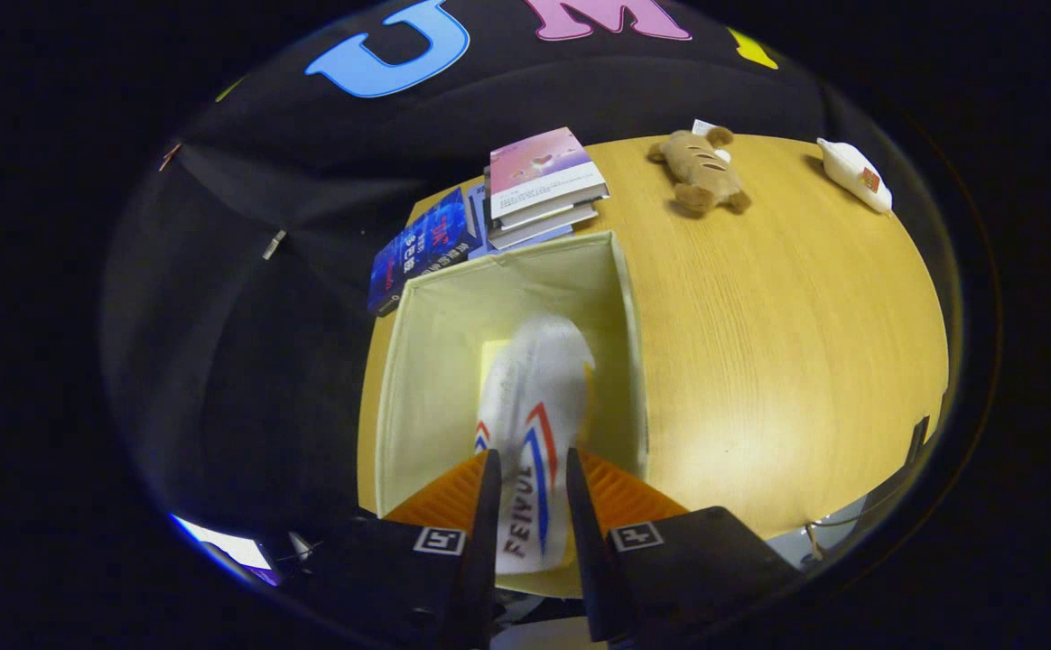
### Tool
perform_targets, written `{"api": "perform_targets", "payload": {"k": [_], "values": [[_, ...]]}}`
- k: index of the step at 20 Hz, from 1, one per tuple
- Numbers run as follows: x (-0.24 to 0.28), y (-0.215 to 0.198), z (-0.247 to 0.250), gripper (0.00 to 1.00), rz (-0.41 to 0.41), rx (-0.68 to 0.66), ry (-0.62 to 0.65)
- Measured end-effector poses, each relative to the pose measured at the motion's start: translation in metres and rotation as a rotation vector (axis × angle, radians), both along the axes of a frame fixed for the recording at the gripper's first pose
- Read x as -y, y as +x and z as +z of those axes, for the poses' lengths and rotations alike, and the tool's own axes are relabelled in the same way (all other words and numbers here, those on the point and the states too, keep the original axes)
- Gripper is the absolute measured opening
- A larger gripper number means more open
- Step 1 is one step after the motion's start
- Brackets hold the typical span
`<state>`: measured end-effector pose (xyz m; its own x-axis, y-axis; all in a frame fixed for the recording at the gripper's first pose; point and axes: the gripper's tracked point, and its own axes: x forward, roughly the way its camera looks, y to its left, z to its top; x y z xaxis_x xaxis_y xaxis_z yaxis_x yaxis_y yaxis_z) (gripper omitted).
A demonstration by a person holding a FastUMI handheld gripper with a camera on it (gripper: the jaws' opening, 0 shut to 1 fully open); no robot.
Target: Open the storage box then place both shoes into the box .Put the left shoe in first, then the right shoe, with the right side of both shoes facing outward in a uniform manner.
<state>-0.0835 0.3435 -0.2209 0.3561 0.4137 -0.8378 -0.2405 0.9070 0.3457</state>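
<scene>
Wooden table (760, 343), gripper (530, 492) clamping white shoe (534, 397) (side stripes, heel lettering "FEIYUE") over open storage box (417, 379)

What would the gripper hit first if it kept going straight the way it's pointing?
Probably the inner floor of the open storage box. The gripper is shut on the white shoe, whose toe already hangs inside the box, so the shoe would touch first. Depth is hard to judge.
</scene>
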Motion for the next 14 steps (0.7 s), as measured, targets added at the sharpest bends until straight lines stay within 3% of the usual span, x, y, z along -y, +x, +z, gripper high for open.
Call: {"api": "perform_targets", "payload": {"k": [2,3,5,6,14], "values": [[-0.003,0.001,0.013,0.75,0.025,0.039,-0.004],[0.003,0.006,0.016,0.77,0.045,0.069,-0.012],[0.008,0.008,0.030,0.96,0.077,0.135,-0.038],[0.014,0.009,0.039,0.99,0.084,0.171,-0.053],[0.089,0.061,0.126,0.99,0.035,0.513,-0.094]]}}
